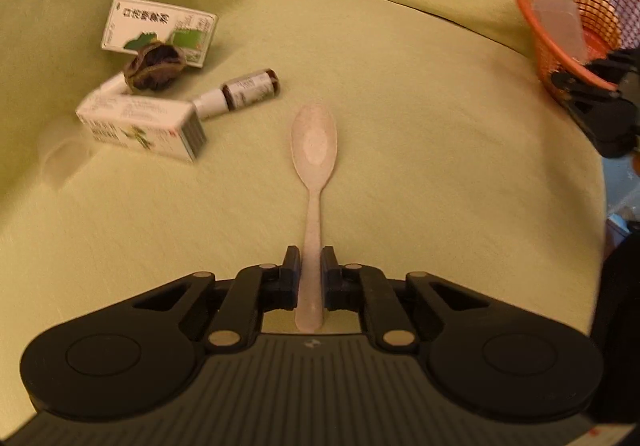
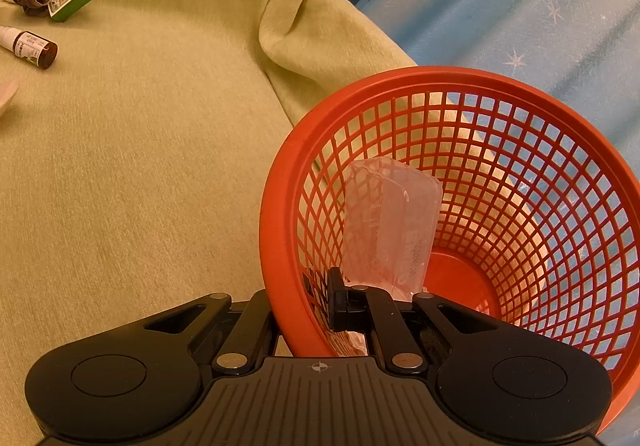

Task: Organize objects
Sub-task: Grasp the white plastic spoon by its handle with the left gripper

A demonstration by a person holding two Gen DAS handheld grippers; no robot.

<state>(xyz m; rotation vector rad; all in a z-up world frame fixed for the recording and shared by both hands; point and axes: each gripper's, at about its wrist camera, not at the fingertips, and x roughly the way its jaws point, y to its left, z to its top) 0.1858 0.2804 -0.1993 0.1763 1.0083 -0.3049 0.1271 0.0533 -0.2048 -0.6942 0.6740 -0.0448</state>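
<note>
The left gripper [image 1: 311, 270] is clenching the handle of a pale pinkish speckled plastic spoon [image 1: 314, 165], its two black fingers pressing on either side of the shaft near the handle end. The spoon is pointing straight away from the gripper, bowl facing up, over the light green plush blanket [image 1: 400, 125] that is covering the whole work surface.

Beyond the spoon's bowl, to the left, a small brown glass bottle with a white cap and paper label [image 1: 240, 93] is lying on its side. Just beside its cap, a white carton with green leaf printing [image 1: 144, 125] is lying flat, and a dark brown fabric scrunchie [image 1: 154, 67] is sitting against it. Behind the scrunchie, a second white and green medicine box [image 1: 158, 29] is leaning at a tilt.

The right gripper [image 2: 320, 302] is gripping the rim of a round orange-red plastic mesh basket [image 2: 280, 205]: one black finger is showing inside the wall, while the other sits outside and is mostly hidden by the rim. The basket is tilting toward the camera. Inside it, a clear rectangular plastic case [image 2: 390, 226] is standing against the near wall, just beyond the inner finger. Behind the basket, a blue cloth with white star shapes [image 2: 520, 5] is showing past the folded blanket edge.
</note>
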